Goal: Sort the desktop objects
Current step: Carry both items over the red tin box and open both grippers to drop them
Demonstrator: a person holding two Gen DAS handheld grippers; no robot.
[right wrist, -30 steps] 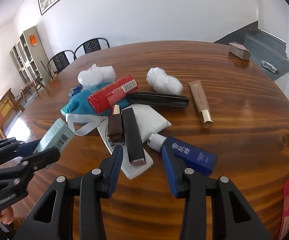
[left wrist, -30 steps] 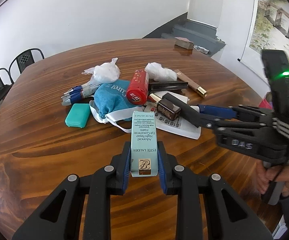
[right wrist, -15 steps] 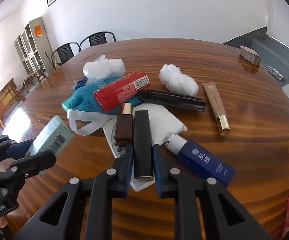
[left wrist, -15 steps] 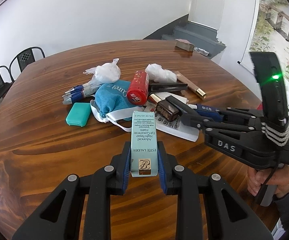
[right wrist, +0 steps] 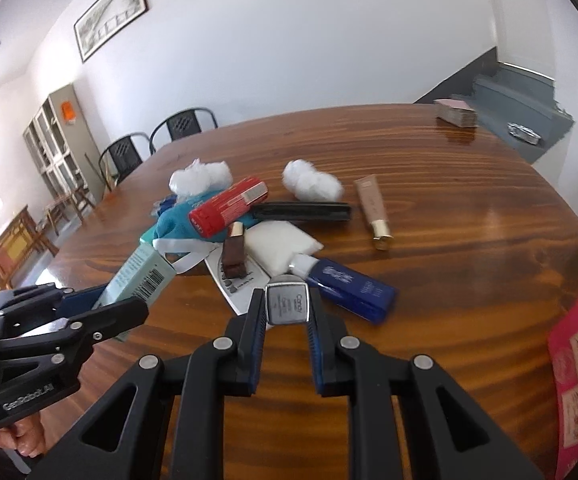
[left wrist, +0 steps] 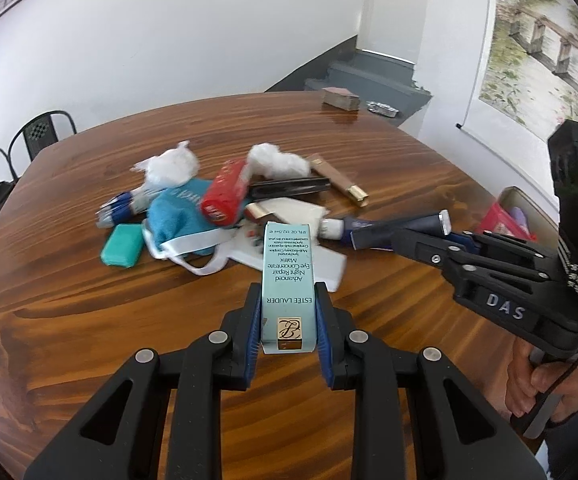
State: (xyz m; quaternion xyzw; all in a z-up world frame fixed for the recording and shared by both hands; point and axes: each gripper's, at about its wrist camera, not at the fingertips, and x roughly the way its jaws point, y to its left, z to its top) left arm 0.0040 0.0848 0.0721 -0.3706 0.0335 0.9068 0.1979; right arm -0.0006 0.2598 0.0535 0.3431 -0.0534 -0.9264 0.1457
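Both tools have risen off the table since a second ago, and my right one, whose jaws have just been closing, has pulled the slim black stick out of the pile; the flat white pad it lay on now shows bare where it was.

Taking the pile (left wrist: 225,216) as my landmark and reading from its left: the green soap bar (left wrist: 123,245) sits at its left edge, just beside the blue cloth bag (left wrist: 177,216), and the red tube (left wrist: 225,198) rests on top of that bag. Nearer to me than the pile, my left gripper (left wrist: 288,326) is clamped on the pale teal carton (left wrist: 288,268), pads pressing both long sides, carton clear of the wood. To the pile's right, my right gripper (right wrist: 287,320) squeezes the black stick (right wrist: 288,303), its silver end cap facing the lens. Beside it, the dark blue tube (right wrist: 349,284) lies on the table (right wrist: 469,240), at the pile's right edge.

I judge two items are now lifted free and ready to carry off; the red box (left wrist: 507,220) far right of the pile looks a likely bin, though I cannot be sure.
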